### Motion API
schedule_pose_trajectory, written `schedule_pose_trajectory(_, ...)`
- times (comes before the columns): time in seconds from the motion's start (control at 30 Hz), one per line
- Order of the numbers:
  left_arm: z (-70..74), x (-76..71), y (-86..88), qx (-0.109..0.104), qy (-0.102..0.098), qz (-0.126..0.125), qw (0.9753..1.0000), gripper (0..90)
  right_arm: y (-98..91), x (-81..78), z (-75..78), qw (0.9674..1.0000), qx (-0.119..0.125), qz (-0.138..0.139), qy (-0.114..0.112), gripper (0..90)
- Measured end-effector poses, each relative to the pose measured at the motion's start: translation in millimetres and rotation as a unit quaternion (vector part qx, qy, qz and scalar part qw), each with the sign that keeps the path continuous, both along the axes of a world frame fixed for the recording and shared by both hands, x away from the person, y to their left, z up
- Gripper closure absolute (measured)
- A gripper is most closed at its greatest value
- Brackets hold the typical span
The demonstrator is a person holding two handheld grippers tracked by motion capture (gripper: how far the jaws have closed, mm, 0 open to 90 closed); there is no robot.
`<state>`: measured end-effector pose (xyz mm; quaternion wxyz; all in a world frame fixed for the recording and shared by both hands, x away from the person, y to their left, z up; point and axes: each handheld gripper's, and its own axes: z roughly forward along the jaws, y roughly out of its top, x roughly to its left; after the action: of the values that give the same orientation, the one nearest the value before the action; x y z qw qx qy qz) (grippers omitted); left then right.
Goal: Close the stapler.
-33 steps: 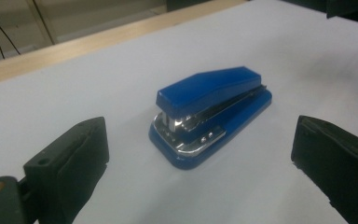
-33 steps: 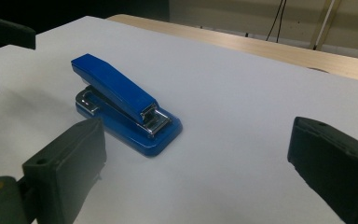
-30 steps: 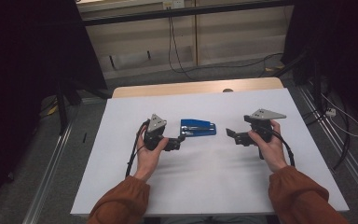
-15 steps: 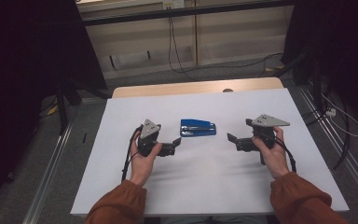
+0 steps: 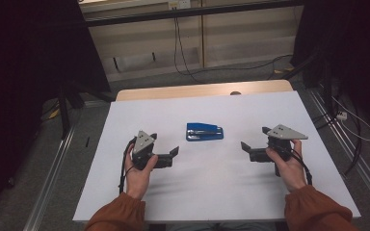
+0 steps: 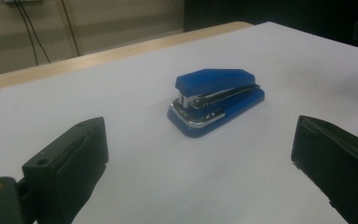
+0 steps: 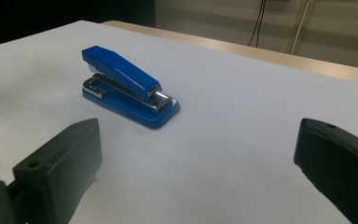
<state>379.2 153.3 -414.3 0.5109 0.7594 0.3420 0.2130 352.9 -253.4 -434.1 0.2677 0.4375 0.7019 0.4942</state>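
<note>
A blue stapler (image 5: 204,131) lies flat on the white table (image 5: 221,192), near its middle. My left gripper (image 5: 173,153) hovers to the stapler's lower left, open and empty. My right gripper (image 5: 245,147) is to the stapler's right, also open with nothing between its jaws. The left gripper view looks at the stapler (image 6: 216,99) past wide-spread jaws. In the right gripper view the stapler (image 7: 128,87) sits ahead and to the left, beyond the open jaws.
A wooden strip (image 5: 202,90) runs along the table's far edge. Cables (image 5: 183,53) trail on the floor behind the table. Metal rails (image 5: 53,183) flank the table on both sides.
My left gripper has drawn back from beside the stapler, toward the near left. The right gripper has drifted slightly right and nearer. The stapler has stayed in place.
</note>
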Motion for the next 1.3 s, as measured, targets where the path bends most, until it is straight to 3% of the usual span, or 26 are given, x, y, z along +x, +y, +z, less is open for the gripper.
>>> schedule_pose_trajectory(0.4, 0.8, -11.7, 22.9, -0.018, 0.005, 0.026, 0.9995, 4.0, -10.8, -17.8, 1.9, 0.9999, -0.003, -0.012, -0.008, 0.9)
schedule_pose_trajectory(0.5, 1.0, -15.1, 28.0, -0.015, 0.003, 0.030, 0.9994, 4.0, -14.0, -21.4, 0.6, 0.9997, -0.005, -0.021, -0.010, 0.9)
schedule_pose_trajectory(0.6, 0.5, -18.2, 31.7, 0.001, -0.002, 0.034, 0.9994, 4.0, -17.6, -25.2, 2.1, 0.9997, -0.002, -0.024, -0.008, 1.0)
schedule_pose_trajectory(1.07, -0.5, -35.8, 46.6, -0.014, -0.005, 0.049, 0.9987, 4.0, -31.2, -50.3, 3.6, 0.9981, -0.011, -0.051, -0.033, 1.8)
schedule_pose_trajectory(1.3, 0.1, -48.1, 53.1, -0.005, -0.004, 0.048, 0.9988, 4.0, -41.4, -66.0, 1.6, 0.9971, -0.008, -0.068, -0.033, 1.6)
